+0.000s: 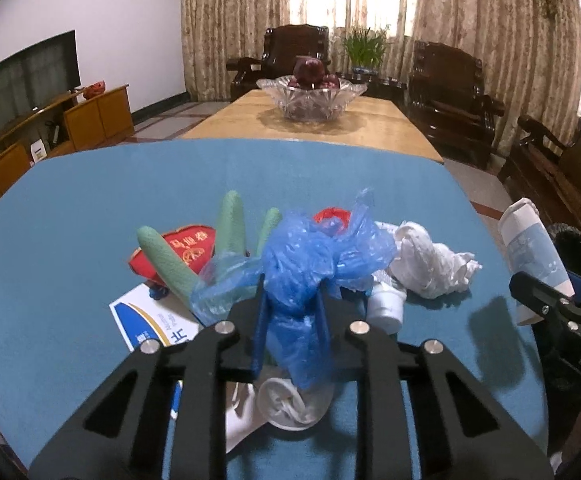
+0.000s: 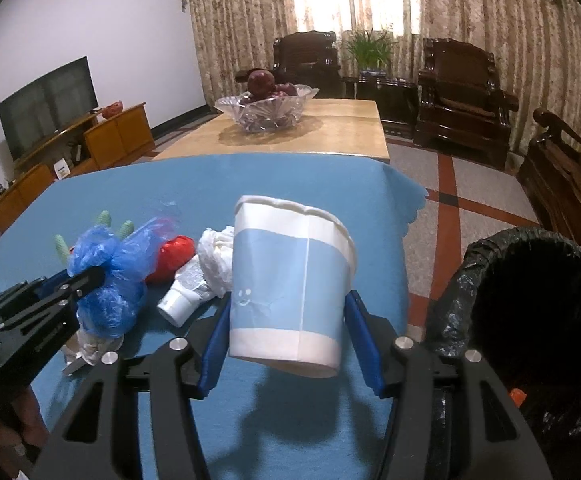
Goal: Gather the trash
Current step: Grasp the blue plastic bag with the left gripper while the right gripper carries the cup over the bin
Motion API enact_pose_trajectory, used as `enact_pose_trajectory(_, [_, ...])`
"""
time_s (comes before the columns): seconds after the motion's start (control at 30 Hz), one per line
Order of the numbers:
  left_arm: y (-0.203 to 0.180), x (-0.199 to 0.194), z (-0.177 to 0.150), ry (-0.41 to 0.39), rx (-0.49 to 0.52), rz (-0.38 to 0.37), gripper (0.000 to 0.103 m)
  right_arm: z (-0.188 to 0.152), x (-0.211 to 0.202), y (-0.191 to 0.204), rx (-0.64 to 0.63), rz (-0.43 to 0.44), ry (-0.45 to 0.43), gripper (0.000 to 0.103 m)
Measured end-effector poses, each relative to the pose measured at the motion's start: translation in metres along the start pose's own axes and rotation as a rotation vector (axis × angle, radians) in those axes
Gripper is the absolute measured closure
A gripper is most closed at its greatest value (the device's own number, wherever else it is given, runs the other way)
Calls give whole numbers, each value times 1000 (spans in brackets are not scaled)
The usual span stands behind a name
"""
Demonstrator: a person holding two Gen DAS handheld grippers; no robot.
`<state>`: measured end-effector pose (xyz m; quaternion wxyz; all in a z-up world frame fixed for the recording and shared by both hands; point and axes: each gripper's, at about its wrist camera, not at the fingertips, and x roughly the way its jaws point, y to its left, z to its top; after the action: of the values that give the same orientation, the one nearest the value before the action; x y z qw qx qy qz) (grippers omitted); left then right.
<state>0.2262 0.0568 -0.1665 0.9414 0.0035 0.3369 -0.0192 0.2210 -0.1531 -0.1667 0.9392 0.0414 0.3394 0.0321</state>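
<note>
Trash, assorted, heaped on the blue-covered counter (image 1: 70, 208): one crumpled blue plastic bag (image 1: 310, 264), pinched in the left gripper (image 1: 292, 312), whose jaws are drawn narrow against its bunched lower end; one paper cup (image 2: 290, 280), white with a pale blue band, held upright and clear of the counter by the right gripper (image 2: 290, 344), jaws at middling width pressed on both its sides. Beside the bag: green glove (image 1: 170, 264) with fingers sticking up, red packet (image 1: 186, 248) with gold characters beneath it, white and blue card (image 1: 150, 320) lying flat, wad of white tissue (image 1: 430, 264), small white tube (image 1: 386, 306) just beside the tissue, and a second white cup (image 1: 290, 404) lying low near the left jaws. Black-lined bin (image 2: 530, 320) stands on the floor off the counter's right edge, close to the held cup. Farther back: wooden table with glass fruit bowl (image 1: 310, 96), dark armchairs, curtains, television (image 1: 30, 80).
</note>
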Motion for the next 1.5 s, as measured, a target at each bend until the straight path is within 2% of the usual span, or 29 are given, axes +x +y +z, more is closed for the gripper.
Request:
enact_pose_trajectory(0.4, [-14, -45, 14, -65, 12, -37, 85, 11, -39, -3, -5, -2, -59, 48])
enact_pose_trajectory(0.73, [-55, -68, 15, -77, 54, -127, 86, 7, -85, -44, 30, -63, -95, 48])
enact_pose_trajectory(1.17, [-157, -80, 16, -96, 140, -305, 86, -2, -145, -123, 124, -227, -153, 48])
enact_pose_trajectory(1.5, [-242, -72, 6, -71, 217, -438, 86, -27, -163, -194, 233, -338, -129, 48])
